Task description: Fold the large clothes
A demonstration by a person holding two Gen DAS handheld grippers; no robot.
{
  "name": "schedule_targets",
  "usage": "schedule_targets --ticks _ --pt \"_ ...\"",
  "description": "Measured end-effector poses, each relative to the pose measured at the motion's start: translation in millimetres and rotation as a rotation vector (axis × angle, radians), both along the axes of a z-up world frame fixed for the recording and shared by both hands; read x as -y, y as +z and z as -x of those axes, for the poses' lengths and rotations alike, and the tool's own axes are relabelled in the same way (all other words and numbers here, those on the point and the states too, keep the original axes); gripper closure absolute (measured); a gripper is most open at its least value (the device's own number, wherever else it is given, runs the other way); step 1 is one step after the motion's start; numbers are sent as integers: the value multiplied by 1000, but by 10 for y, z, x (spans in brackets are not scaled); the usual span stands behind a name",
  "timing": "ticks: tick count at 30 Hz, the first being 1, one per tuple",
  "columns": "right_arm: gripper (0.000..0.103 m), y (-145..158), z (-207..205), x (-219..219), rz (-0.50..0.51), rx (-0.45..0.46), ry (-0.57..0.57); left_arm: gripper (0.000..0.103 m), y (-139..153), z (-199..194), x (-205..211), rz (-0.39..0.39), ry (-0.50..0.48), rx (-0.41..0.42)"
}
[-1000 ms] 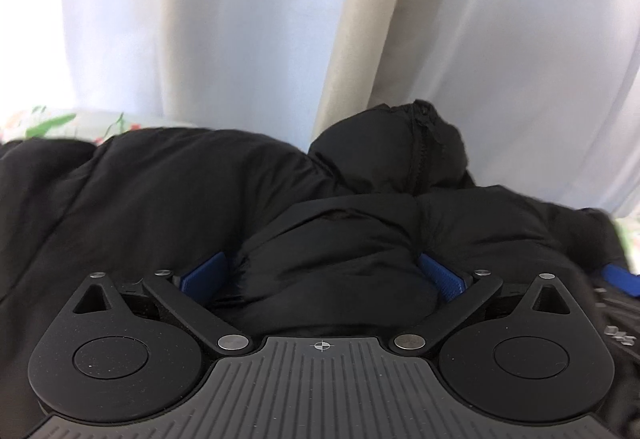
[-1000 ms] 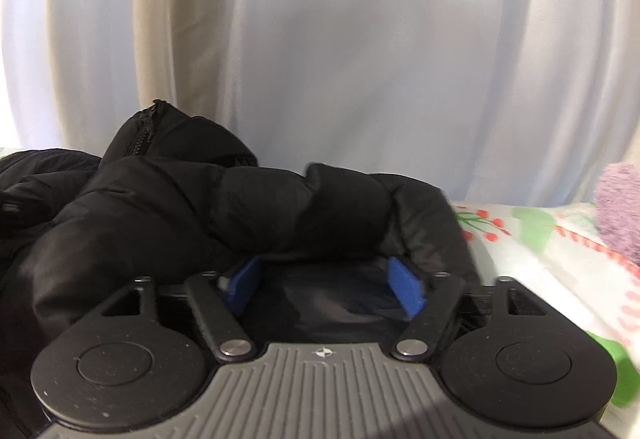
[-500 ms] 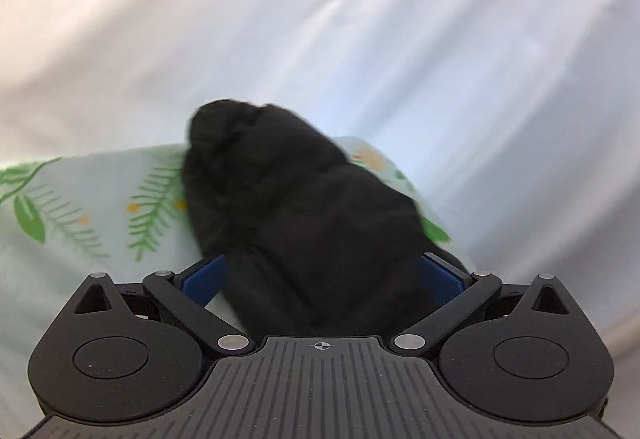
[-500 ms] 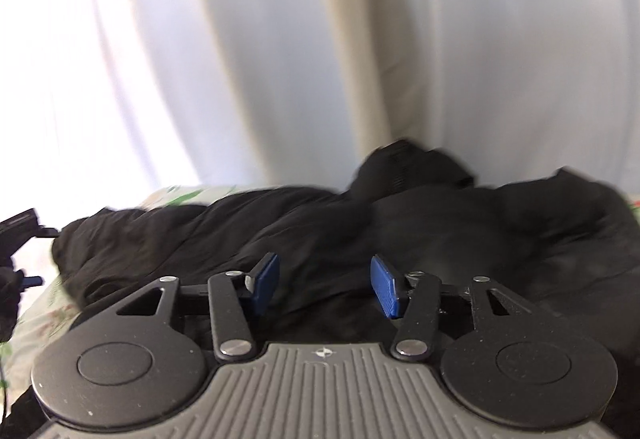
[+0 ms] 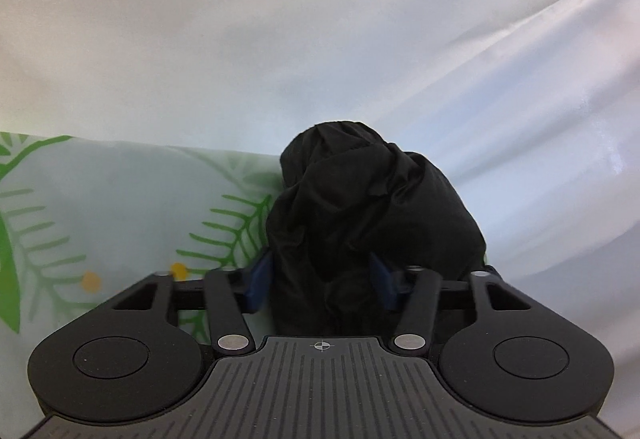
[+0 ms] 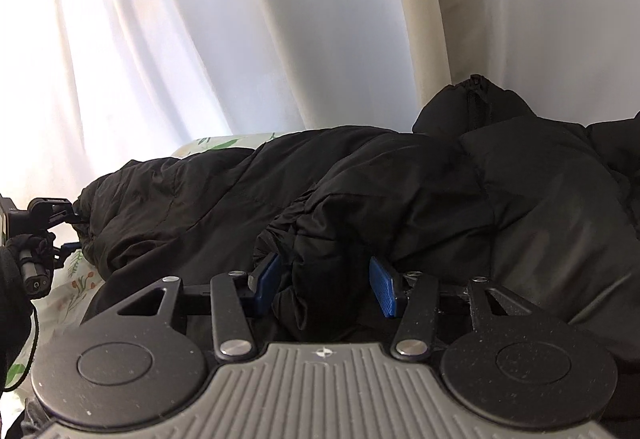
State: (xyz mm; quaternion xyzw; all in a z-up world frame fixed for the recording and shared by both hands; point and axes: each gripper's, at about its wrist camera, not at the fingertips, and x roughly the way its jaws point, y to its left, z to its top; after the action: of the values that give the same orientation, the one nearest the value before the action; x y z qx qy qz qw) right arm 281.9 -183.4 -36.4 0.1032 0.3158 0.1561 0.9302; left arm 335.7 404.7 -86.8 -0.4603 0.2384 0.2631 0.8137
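Observation:
A large black puffer jacket (image 6: 400,199) lies spread across the bed, its zipped collar (image 6: 476,107) standing up at the back right. My right gripper (image 6: 324,281) has its blue pads either side of a bunched sleeve cuff (image 6: 320,239), closed in on it. In the left wrist view a bunched black part of the jacket (image 5: 360,207) rises between my left gripper's (image 5: 320,281) blue pads, which press on it from both sides. The left gripper also shows in the right wrist view (image 6: 36,231) at the far left, by the jacket's end.
The bed has a pale sheet with green leaf print (image 5: 100,219), also seen in the right wrist view (image 6: 72,287). White and beige curtains (image 6: 280,39) hang close behind the bed, filling the background (image 5: 320,19).
Both grippers have narrowed around jacket fabric. The left gripper swung away to the jacket's end at the bed's edge. The right gripper moved left onto the sleeve cuff.

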Motion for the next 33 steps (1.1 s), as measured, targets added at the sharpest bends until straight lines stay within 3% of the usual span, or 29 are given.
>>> schedule_targets --ticks 2,5,9,13,18,21,23,26,28,30,31,33 --pt "53 -10 -5 -38 5 1 5 90 -3 -55 -4 -7 -11 -25" --pt "53 -4 28 -24 0 5 4 97 59 -48 -8 -13 -26 -4" --pt "53 1 42 -1 -18 6 -1 98 313 2 59 -76 -77 81" --pt "53 23 58 40 -42 11 -12 98 794 79 378 -167 -195 247" --pt "53 49 60 69 -95 25 -25 98 1467 126 1395 -282 -497 461" --pt "53 78 75 131 -133 36 -36 98 1532 152 2218 -323 -718 522" --pt "53 96 89 218 -164 40 -49 97 1373 92 2756 -340 -840 486" --pt "53 102 105 436 -243 32 -78 96 920 -79 3406 -339 -957 332" --pt "53 89 92 588 -306 18 -93 96 615 -157 3711 -379 -1003 219" --pt "51 63 78 721 -384 1 -104 96 410 -149 3859 -432 -996 172" --pt "44 49 61 772 -423 -11 -108 95 354 -148 3866 -446 -988 175" --pt "38 18 -5 839 -512 -44 -95 94 336 -156 3845 -432 -980 174"
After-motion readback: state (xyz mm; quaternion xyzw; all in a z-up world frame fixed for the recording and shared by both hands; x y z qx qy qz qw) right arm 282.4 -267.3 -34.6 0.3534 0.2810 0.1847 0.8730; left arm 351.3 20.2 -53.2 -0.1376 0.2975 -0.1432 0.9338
